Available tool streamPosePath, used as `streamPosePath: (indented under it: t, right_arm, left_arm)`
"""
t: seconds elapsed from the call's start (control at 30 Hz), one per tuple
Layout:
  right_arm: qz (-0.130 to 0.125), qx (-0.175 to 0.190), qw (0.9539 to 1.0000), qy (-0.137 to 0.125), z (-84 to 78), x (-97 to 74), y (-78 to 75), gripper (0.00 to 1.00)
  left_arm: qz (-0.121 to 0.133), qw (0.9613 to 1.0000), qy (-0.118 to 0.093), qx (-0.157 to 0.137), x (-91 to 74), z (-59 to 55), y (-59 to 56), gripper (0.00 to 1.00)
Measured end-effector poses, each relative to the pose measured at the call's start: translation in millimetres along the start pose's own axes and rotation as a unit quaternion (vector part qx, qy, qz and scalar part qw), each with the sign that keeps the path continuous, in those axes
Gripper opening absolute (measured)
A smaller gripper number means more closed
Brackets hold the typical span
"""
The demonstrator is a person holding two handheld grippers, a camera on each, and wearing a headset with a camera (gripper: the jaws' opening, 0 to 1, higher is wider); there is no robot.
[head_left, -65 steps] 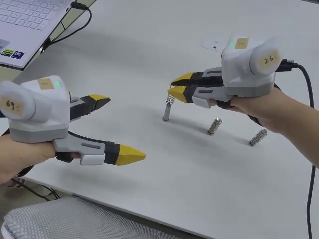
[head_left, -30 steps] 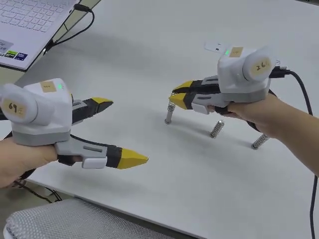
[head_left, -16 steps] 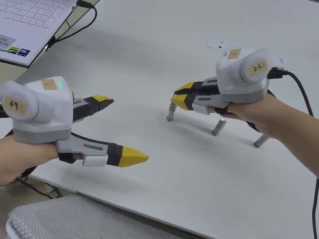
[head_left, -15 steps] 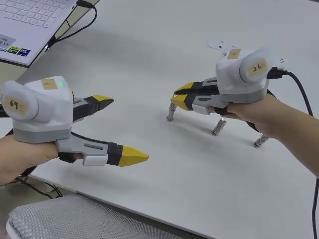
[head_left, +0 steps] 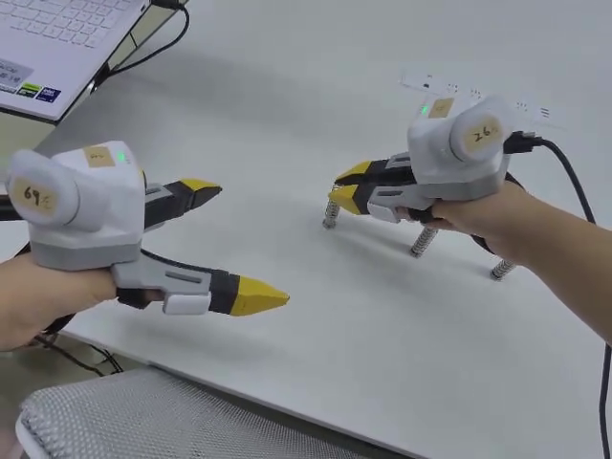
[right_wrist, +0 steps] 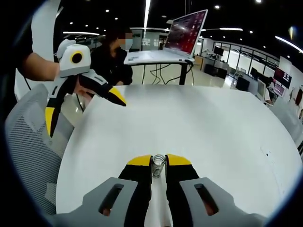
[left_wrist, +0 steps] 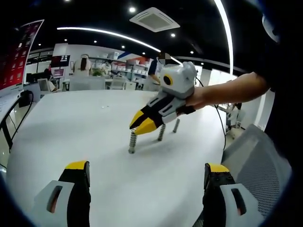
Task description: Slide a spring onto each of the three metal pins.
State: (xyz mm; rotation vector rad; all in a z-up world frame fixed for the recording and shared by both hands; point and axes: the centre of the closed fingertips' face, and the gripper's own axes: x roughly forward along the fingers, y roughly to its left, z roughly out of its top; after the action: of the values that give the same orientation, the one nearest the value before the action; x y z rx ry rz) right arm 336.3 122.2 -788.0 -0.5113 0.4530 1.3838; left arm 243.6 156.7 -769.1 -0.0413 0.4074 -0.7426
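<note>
Spring (right_wrist: pixel 159 166) clenched between right gripper (head_left: pixel 342 186) jaws; left gripper (head_left: pixel 249 244) jaws spread wide, empty.

The left hand (head_left: pixel 38 296) is holding the white-and-grey, yellow-tipped left gripper (head_left: pixel 239 242) low, its jaws gaping wide. The right hand (head_left: pixel 478 206) is holding the matching right gripper (head_left: pixel 344 186), its jaws almost together and pointing leftward.

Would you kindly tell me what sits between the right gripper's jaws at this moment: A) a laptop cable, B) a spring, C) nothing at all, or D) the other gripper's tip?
B: in the right gripper view, the top coils of a spring sit pinched between the yellow tips of the right gripper.
</note>
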Motion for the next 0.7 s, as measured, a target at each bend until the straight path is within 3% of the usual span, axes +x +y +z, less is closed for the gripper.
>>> streamPosePath:
  t: [0.7]
  right_arm:
    - [-0.002, -0.008, 0.9998, 0.017, -11.3, 7.5, -0.1, 0.08]
  left_arm:
    - [-0.003, 1.0000, -0.001, 0.005, 4.7, 5.4, 0.9, 0.98]
